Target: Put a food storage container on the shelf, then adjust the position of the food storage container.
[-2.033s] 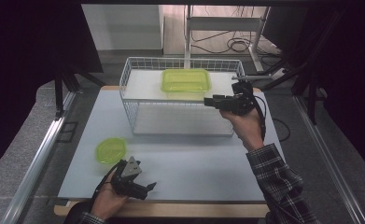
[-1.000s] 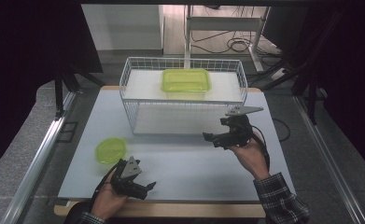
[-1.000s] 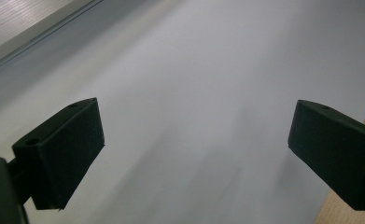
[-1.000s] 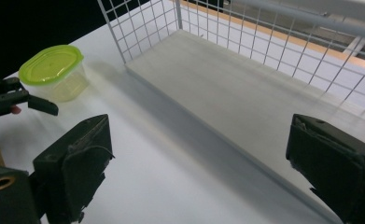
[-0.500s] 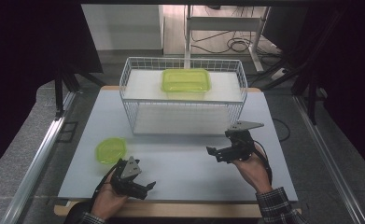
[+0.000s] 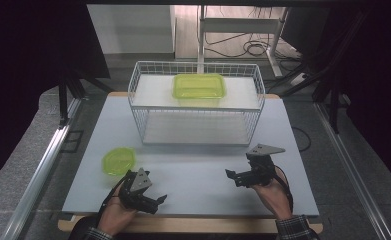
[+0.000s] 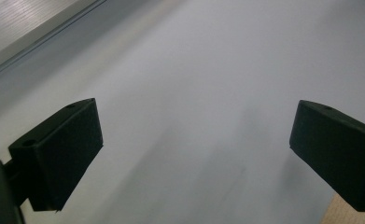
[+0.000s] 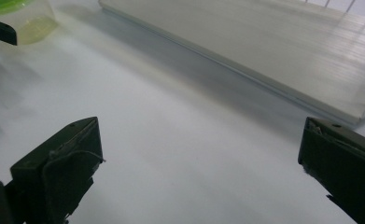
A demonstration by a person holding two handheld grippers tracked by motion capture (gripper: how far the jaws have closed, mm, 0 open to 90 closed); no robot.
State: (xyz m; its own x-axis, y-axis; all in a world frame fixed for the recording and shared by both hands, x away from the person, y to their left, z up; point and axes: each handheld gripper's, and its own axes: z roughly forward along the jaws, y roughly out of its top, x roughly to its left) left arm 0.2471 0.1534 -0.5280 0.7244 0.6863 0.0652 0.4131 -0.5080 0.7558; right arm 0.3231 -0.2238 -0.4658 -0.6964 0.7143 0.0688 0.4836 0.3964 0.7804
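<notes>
— Which piece do we deal with now? Both hand-held grippers look empty to us.

— They are. The right hand-held gripper [image 6: 231, 174] has just been opening its jaws, which stand wide apart with nothing but bare tabletop [image 6: 193, 170] between them; the left hand-held gripper [image 6: 161, 199] gaps just as wide over the same white surface, holding nothing. The nearest thing to work on is the small round green tub [image 6: 118, 161], sitting on the tabletop in front of the wire basket's [image 6: 198, 107] left corner, just beside the left hand-held gripper.

— How do we expect it to handle?

— We judge it light, thin plastic — springy in the wall, a bit slick, likely to skid or buckle under a hard pinch. We would take it across the rim or the lid's edge, one jaw on each side, with gentle pressure.

— Which way does it point?

— It sits upright, its green top facing up; being round, it has no long axis across the tabletop. The rectangular green tub [image 6: 199, 86] inside the wire basket is different — its long side runs along the wire basket's length.
</notes>
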